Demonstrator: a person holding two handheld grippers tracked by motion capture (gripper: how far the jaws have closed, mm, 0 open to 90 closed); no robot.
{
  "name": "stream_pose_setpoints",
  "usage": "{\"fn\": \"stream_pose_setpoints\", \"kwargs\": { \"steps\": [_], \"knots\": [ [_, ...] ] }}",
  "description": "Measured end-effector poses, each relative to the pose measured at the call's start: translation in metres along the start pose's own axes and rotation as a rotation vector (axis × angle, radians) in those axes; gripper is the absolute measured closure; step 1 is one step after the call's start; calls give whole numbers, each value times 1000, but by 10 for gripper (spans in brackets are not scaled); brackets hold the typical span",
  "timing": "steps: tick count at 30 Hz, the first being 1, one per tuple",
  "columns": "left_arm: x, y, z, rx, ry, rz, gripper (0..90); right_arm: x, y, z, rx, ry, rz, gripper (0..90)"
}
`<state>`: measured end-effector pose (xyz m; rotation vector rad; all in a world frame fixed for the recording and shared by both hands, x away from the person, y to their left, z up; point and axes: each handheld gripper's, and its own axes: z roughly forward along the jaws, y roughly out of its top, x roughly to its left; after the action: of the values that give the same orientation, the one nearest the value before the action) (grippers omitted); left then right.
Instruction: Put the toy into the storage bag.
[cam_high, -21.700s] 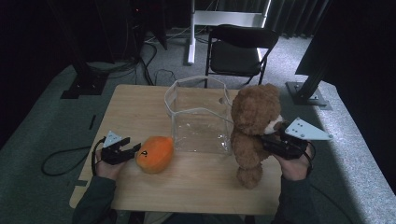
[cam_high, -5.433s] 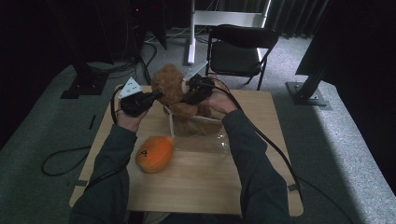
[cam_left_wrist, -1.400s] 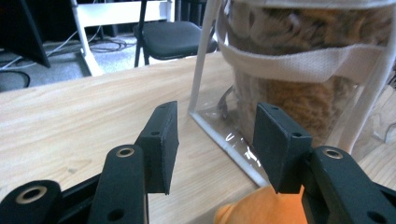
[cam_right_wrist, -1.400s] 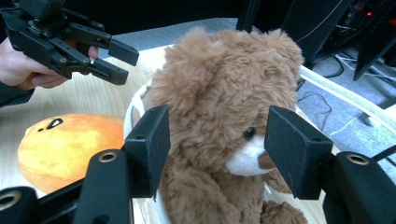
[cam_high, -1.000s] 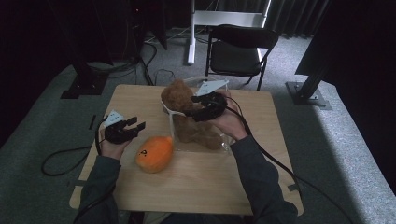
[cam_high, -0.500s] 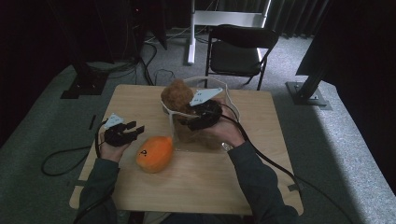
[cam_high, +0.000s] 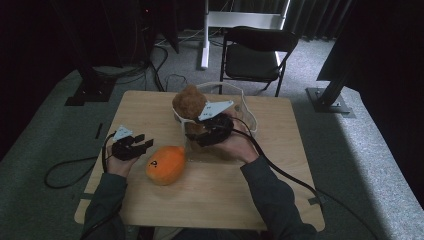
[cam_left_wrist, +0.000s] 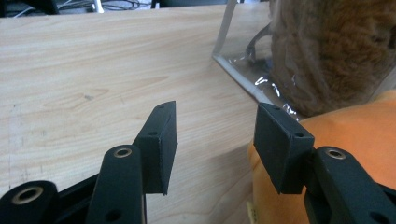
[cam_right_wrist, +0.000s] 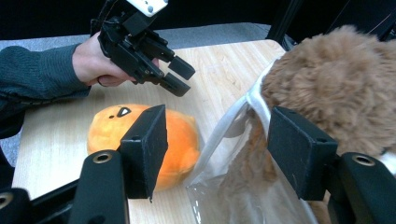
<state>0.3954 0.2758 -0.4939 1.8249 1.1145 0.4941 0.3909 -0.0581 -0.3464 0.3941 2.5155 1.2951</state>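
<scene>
A brown teddy bear sits in a clear plastic bag at the table's middle, its head above the rim. My right gripper hangs open over the bag's near left side. In the right gripper view its jaws straddle the bag's edge without pressing on it, with the bear to the right. An orange plush lies left of the bag. My left gripper rests open just left of the plush, nothing between its jaws. The plush shows at that view's right edge.
The wooden table has free room in front and at its left. A black folding chair stands behind the table. Cables trail off the left edge onto the grey floor, and a stand base sits at the right.
My right gripper has come nearer and a little left and lower over the bag. The left gripper and the orange plush have stayed put.
</scene>
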Motion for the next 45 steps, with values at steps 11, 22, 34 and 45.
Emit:
{"fn": "stream_pose_setpoints", "kwargs": {
  "steps": [11, 22, 34, 45],
  "knots": [
    [3, -10, 2, 13, 12, -24, 493, 9, -10, 6, -21, 31, 18, 370],
    [2, -16, 7, 42, 20, -15, 486, 23, -13, 16, -14, 53, 1, 357],
    [2, -21, 5, 46, 23, -16, 472, 37, -17, 29, -2, 87, -20, 386],
    [1, -26, -4, 57, 20, -12, 471, 45, -22, 41, 15, 104, -25, 386]
  ]
}}
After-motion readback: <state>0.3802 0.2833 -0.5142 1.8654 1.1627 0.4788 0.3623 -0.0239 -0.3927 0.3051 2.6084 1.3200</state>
